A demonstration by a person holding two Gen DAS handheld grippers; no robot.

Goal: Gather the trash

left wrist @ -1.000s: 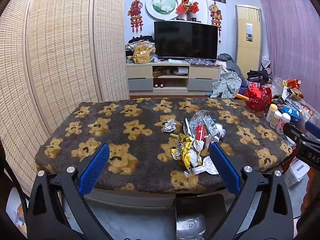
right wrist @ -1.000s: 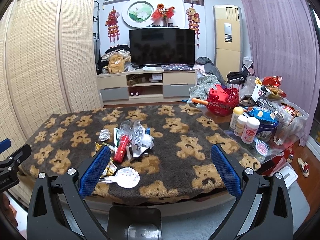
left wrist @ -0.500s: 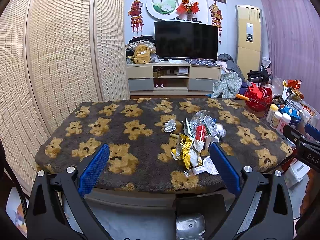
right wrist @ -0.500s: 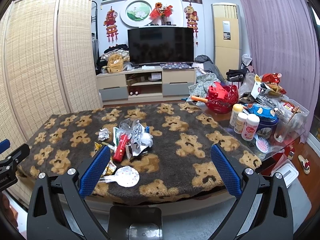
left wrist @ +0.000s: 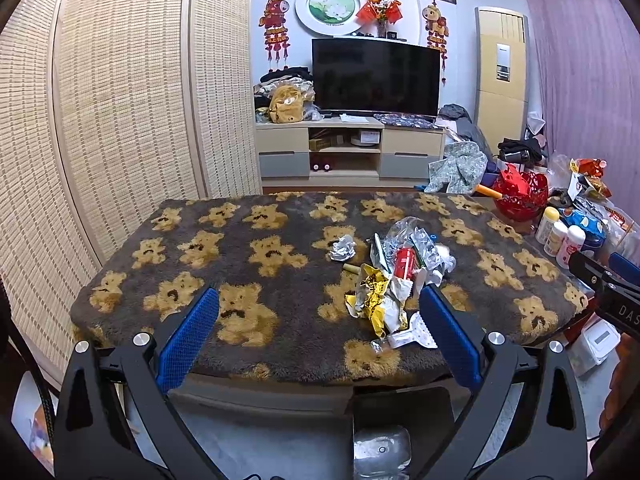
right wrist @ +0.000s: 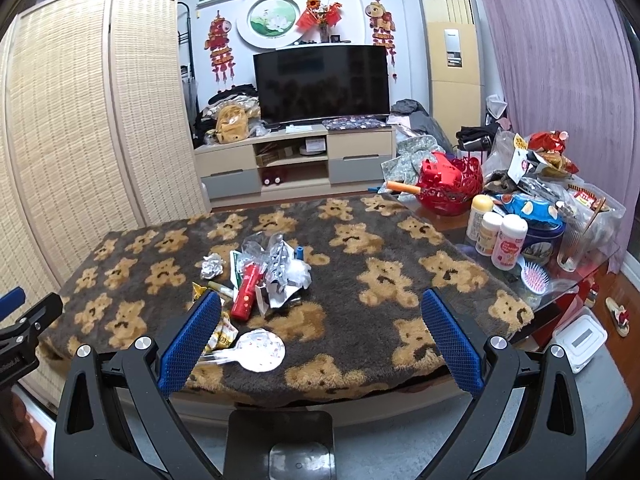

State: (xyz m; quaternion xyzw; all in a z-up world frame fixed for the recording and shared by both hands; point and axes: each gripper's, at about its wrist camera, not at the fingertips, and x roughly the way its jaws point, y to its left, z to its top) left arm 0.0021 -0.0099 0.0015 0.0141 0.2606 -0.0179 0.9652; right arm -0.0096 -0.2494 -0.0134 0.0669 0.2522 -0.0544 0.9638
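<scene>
Both grippers sat short of the table edge, nothing gripped. Left gripper [left wrist: 318,332] had its jaws spread wide and empty; right gripper [right wrist: 320,334] the same, wide and empty.

Trash pile [left wrist: 394,268] lay right of centre in the left wrist view, on the bear-print blanket [left wrist: 224,248]; in the right wrist view it sat left of centre. No bin showed in either view.

Pile contents, as far as I could tell:
- gold foil wrapper [left wrist: 374,300], crumpled, at the near end of the pile
- red tube [right wrist: 246,292], lying flat mid-pile
- foil ball [right wrist: 212,266], just apart at the pile's left
- round white lid [right wrist: 260,350], flat on the blanket near the front edge, partly behind the right gripper's left finger
- clear plastic film [right wrist: 276,256] at the far end

Handling guess: all of it light. Wrappers and film soft and slippery, would collapse under the pads, so pinch a bunched fold, not a flat face. Tube looked stiff; grab across its middle. Lid was the hard one: thin, flat, sunk in pile fabric; take it by an edge. Loose pieces could snag and drag neighbours.
</scene>
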